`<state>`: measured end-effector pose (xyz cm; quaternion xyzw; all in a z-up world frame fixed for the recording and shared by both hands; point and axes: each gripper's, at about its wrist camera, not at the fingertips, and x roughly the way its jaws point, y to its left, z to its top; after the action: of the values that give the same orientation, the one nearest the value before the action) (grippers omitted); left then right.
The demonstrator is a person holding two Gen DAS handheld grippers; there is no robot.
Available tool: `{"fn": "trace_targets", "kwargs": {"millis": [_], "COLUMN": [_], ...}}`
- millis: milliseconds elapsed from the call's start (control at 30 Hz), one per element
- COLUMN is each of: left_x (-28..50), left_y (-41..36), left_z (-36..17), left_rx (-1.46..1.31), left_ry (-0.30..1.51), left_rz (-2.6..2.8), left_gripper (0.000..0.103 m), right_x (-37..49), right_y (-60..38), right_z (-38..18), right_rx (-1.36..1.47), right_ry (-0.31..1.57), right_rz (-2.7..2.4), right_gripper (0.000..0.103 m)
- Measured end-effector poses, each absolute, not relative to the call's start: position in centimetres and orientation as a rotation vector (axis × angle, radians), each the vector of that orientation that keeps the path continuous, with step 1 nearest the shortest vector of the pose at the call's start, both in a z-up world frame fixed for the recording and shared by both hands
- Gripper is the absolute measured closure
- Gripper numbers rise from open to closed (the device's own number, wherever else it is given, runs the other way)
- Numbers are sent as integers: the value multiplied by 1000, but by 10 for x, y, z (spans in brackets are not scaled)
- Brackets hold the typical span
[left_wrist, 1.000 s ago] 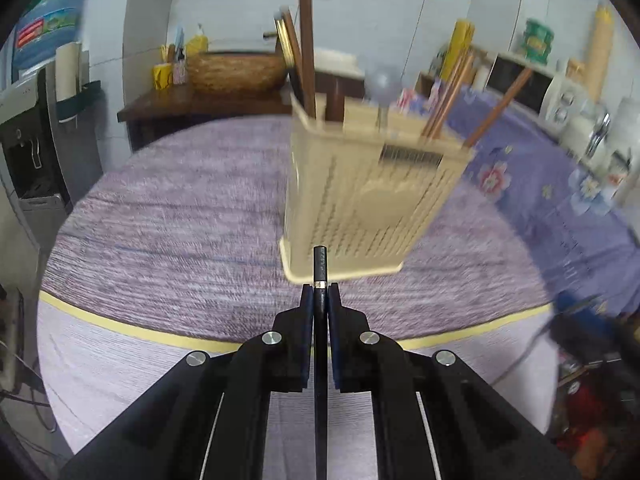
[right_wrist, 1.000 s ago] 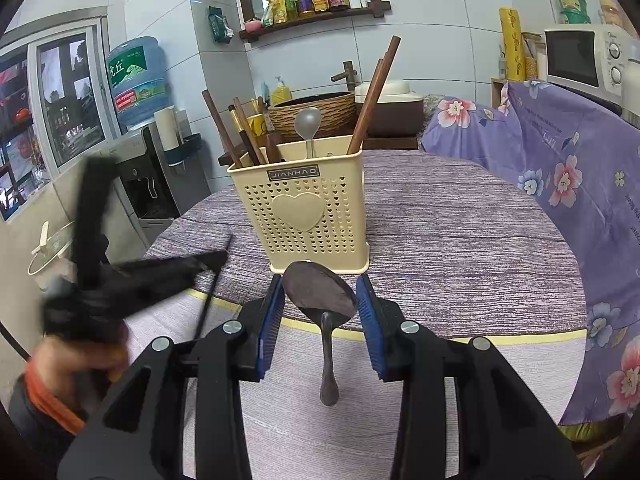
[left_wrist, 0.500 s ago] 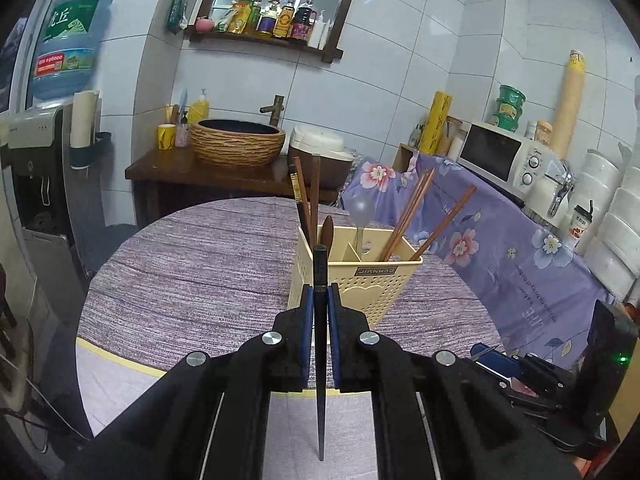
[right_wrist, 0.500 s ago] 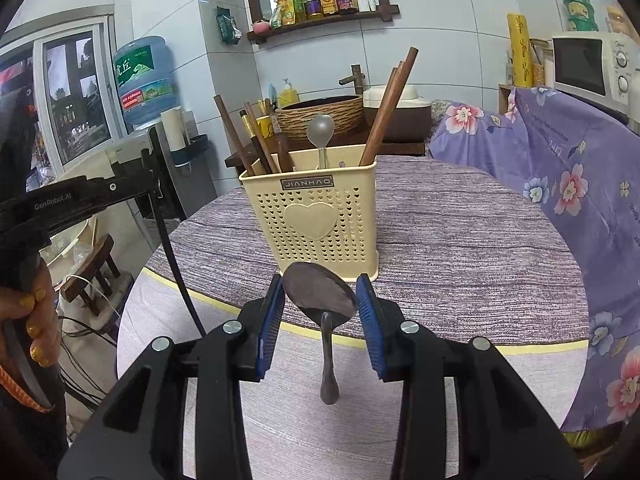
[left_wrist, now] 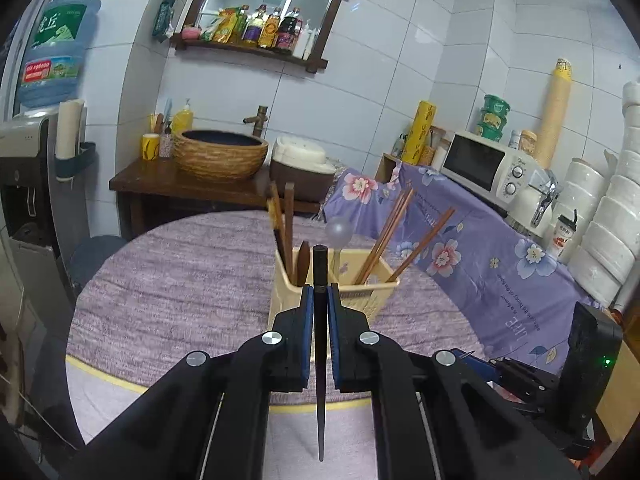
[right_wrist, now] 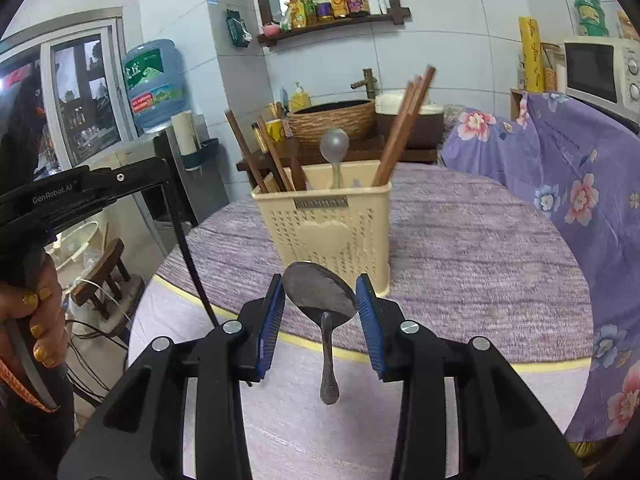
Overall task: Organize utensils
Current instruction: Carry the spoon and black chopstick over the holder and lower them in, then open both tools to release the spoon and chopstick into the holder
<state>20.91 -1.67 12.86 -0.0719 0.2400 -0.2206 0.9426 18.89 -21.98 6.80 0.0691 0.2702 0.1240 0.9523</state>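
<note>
Left gripper clamps black chopstick; right gripper grips spoon.

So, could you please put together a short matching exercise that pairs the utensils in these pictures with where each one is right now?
Things:
1. black chopstick
2. dark metal spoon
3. brown wooden chopsticks
4. cream utensil holder

Places:
A. standing on the purple table mat
B. clamped in the left gripper
C. leaning inside the holder
D. clamped by its bowl in the right gripper

Pairs: 1-B, 2-D, 3-C, 4-A
</note>
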Motion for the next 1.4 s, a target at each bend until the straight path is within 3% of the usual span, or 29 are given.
{"fn": "trace_targets", "kwargs": {"millis": [300, 433, 967, 1400], "left_x": [237, 257, 278, 298], "left_y": [-30, -47, -96, -82], "left_z": [237, 254, 159, 110], "left_rx": [-171, -154, -3, -27], "left_ry": [285, 221, 257, 395], "left_rz": [-448, -399, -350, -340], "left_gripper": [95, 95, 95, 95], "right_x": [234, 262, 308, 309], "right_y": [-203, -200, -196, -193], "right_z": [181, 204, 104, 65], "right_rx": [52, 51, 22, -35], "right_ry": [334, 293, 387, 431], "right_rz": [261, 230, 177, 183], "right_gripper": [65, 65, 65, 65]}}
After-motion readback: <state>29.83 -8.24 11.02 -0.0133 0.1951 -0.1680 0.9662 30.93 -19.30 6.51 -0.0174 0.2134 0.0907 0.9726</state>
